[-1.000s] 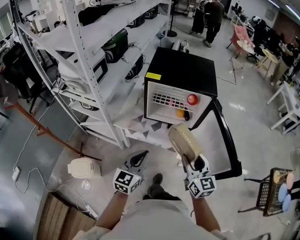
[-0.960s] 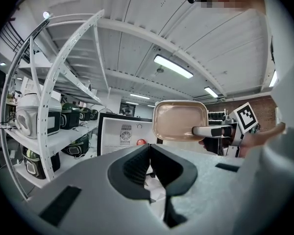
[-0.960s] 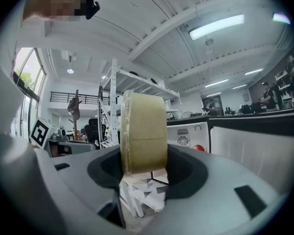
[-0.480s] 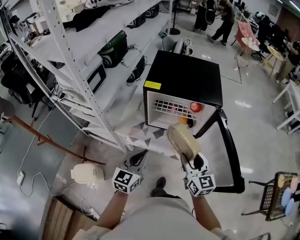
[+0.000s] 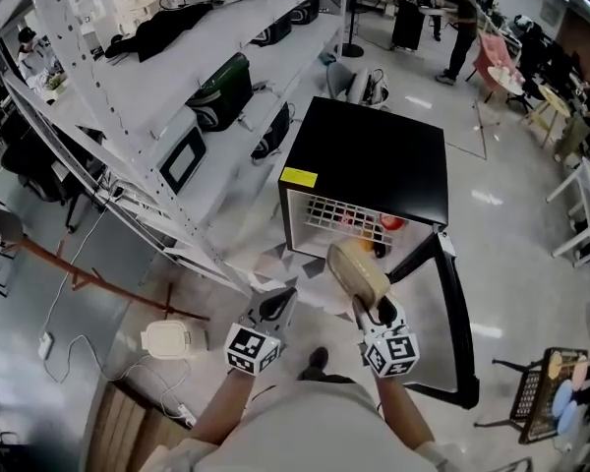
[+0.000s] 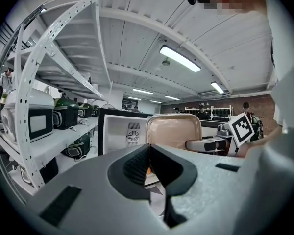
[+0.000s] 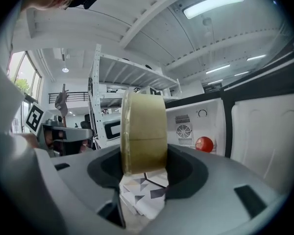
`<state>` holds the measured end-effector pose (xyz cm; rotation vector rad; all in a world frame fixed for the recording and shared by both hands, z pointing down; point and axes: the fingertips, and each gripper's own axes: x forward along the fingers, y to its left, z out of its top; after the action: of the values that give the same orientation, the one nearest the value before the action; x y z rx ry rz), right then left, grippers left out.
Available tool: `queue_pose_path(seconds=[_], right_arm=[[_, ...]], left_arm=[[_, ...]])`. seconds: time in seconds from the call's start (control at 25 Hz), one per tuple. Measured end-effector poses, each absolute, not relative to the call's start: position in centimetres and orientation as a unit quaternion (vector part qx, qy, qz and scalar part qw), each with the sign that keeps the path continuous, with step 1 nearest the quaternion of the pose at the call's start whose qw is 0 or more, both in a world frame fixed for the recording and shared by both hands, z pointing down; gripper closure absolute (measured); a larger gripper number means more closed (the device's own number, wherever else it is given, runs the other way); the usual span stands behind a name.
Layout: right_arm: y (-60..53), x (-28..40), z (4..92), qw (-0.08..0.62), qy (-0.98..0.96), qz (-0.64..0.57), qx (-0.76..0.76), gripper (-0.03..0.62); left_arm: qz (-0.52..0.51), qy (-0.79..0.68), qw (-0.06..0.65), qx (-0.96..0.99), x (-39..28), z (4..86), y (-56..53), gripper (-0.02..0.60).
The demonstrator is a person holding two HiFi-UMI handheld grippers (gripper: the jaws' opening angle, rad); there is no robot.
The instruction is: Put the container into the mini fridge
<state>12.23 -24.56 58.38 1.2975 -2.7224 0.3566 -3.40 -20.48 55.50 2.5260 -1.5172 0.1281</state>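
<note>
In the head view, the right gripper [image 5: 372,305] carries the beige lidded container [image 5: 358,267] in the air at mid-frame, just in front of the mini fridge [image 5: 366,155]. The fridge door [image 5: 450,308] hangs open toward the lower right. The left gripper [image 5: 276,306] hangs at lower left, near the fridge but apart from it. This looks like the carry-in step. The next move probably calls for pushing the container forward through the opening onto a free spot, clear of the wire shelf [image 5: 346,214] and the red round thing [image 5: 392,222].

In the left gripper view, its fingers are pressed together with nothing between them. The container shows beyond them at centre.

In the right gripper view, the fingers stand partly apart and clamp the container on edge. It rises above them at centre, and the fridge's white interior lies to the right.
</note>
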Motion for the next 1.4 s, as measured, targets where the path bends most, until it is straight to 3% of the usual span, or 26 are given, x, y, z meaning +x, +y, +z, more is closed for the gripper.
queue_pose_path(seconds=[0.8,1.4], right_arm=[[-30.6,10.6,62.2,0.059,-0.883,0.155,0.44,0.368],[-34.1,7.6,66.1,0.002,-0.822,0.266,0.504,0.368]], left_arm=[[0.055,-0.495,0.109,0.86,-3.7,56.5,-26.6,0.577],[0.061,-0.408,0.111,0.904,-6.6,56.6,-30.0,0.577]])
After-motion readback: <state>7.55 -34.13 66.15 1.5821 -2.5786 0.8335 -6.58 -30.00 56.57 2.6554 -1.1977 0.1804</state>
